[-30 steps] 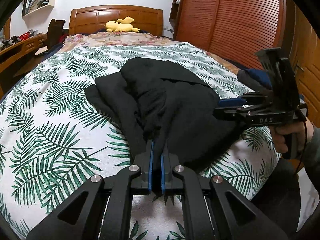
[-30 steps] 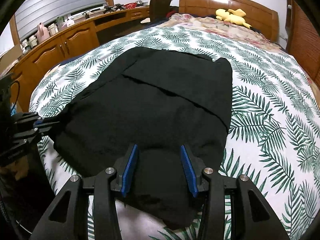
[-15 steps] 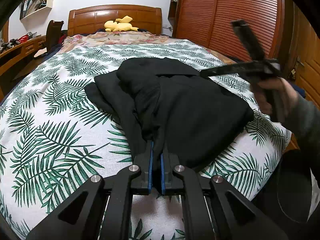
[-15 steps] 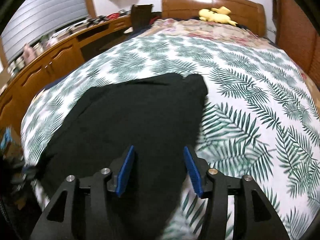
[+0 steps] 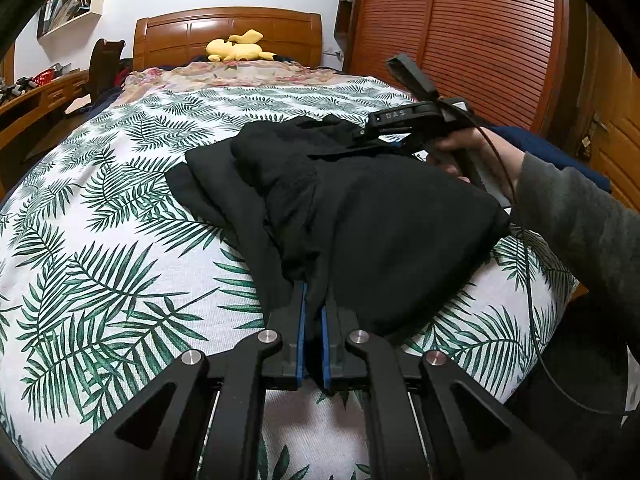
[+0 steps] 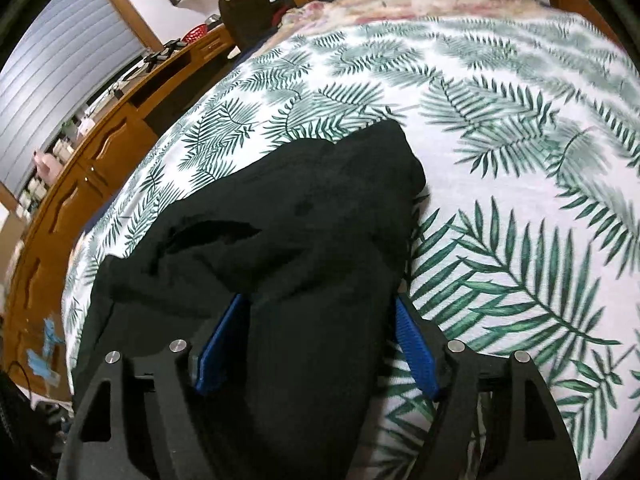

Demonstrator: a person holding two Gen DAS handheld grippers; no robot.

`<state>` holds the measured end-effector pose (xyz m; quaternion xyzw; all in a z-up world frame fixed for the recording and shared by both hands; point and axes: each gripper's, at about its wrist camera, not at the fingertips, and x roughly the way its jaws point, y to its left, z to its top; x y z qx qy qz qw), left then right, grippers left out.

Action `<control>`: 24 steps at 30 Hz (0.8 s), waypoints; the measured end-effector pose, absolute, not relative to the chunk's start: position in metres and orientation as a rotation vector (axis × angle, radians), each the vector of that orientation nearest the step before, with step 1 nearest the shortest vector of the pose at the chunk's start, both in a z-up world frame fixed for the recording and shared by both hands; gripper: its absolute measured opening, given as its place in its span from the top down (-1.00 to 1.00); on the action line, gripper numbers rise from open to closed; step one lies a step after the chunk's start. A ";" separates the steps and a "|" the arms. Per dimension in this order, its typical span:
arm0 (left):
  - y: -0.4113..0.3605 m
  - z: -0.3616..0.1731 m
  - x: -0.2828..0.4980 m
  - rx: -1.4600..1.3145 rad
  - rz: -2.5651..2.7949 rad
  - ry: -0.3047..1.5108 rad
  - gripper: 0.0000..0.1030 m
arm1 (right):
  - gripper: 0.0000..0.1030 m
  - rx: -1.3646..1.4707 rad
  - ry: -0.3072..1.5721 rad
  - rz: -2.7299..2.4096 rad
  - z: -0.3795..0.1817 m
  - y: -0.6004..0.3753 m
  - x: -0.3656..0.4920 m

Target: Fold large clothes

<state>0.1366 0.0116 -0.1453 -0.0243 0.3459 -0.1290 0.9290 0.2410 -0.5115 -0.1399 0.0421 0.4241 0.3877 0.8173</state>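
Here, a palm-leaf bedspread (image 5: 120, 240) — wooden headboard (image 5: 228, 32) behind.

Dim indoor light; fisheye-warped edges; right view motion-blurred.

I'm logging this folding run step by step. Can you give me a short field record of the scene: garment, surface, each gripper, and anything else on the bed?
garment: black garment, bunched in thick folds on the bed
surface: bed with palm-leaf cover
left gripper: shut on the garment's near edge
right gripper: open, jaws just widened, straddling a fold of the garment
other: yellow plush toy by the headboard
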 end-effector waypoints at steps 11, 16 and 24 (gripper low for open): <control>0.015 -0.137 0.131 -0.055 -0.233 0.672 0.87 | 0.36 0.078 0.828 0.826 -0.138 -0.536 0.215; 0.018 -0.134 0.126 -0.050 -0.205 0.654 0.81 | 0.37 0.051 0.804 0.759 -0.135 -0.561 0.190; 0.035 -0.133 0.119 -0.081 -0.203 0.639 -0.20 | 0.37 0.077 0.793 0.701 -0.137 -0.587 0.171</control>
